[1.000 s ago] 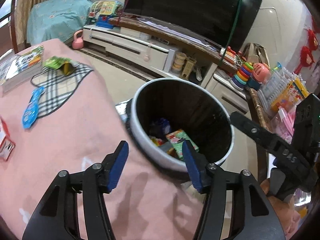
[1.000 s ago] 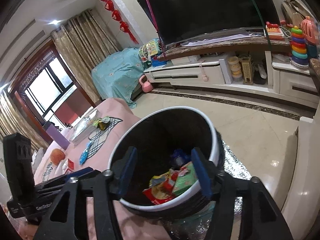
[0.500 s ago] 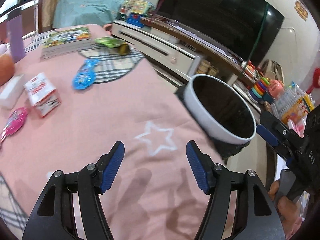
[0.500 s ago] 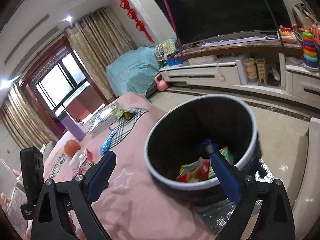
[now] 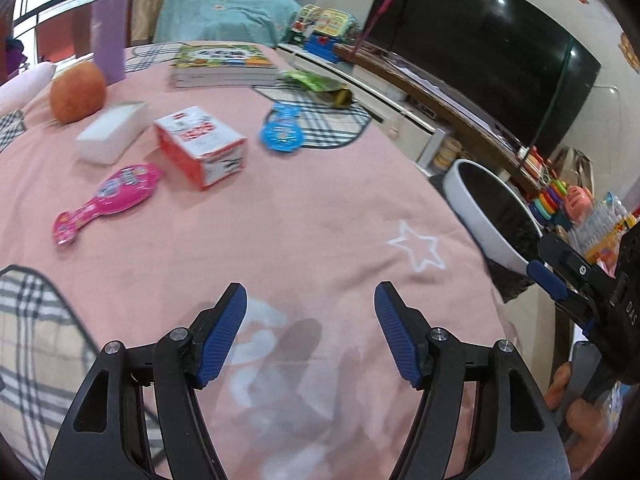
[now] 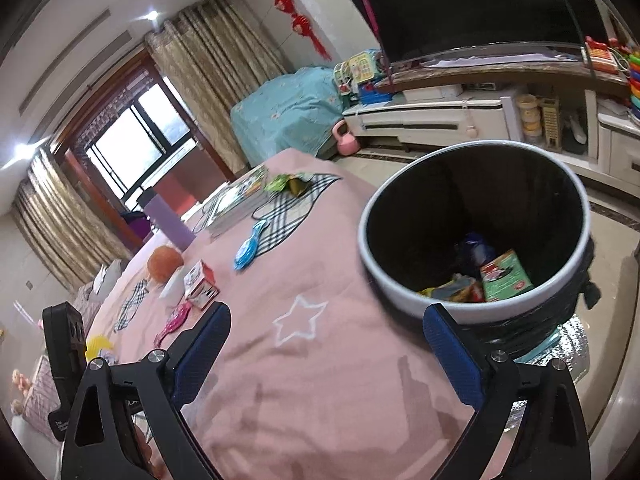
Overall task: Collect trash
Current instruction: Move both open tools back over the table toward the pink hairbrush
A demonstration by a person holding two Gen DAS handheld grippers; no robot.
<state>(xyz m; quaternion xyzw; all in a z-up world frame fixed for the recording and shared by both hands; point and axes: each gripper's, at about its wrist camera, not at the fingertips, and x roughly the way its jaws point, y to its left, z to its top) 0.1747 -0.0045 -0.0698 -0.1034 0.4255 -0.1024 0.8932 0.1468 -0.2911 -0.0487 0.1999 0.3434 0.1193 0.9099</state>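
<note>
Wrappers (image 6: pixel 478 282) are lying at the bottom of the white-rimmed bin (image 6: pixel 408 286), which is standing just ahead-right of the right gripper (image 6: pixel 326 354), while the left gripper (image 5: pixel 310 336) is hovering over the pink cover (image 5: pixel 304 216), both spread wide and holding nothing.

This is a lived-in family living room in a home. A large dark television (image 6: pixel 472 4) sits on a long low white media cabinet (image 6: pixel 460 120) along the far wall, with red paper decorations (image 6: pixel 294 12) hanging beside patterned curtains (image 6: pixel 208 76) and a window (image 6: pixel 132 148). Children's toys crowd the cabinet's right end, among them a coloured stacking-ring toy (image 5: pixel 550 200). A pink quilted cover (image 5: pixel 280 232) with a stitched star carries books (image 5: pixel 222 62) and a pink toy hairbrush (image 5: pixel 108 200).
</note>
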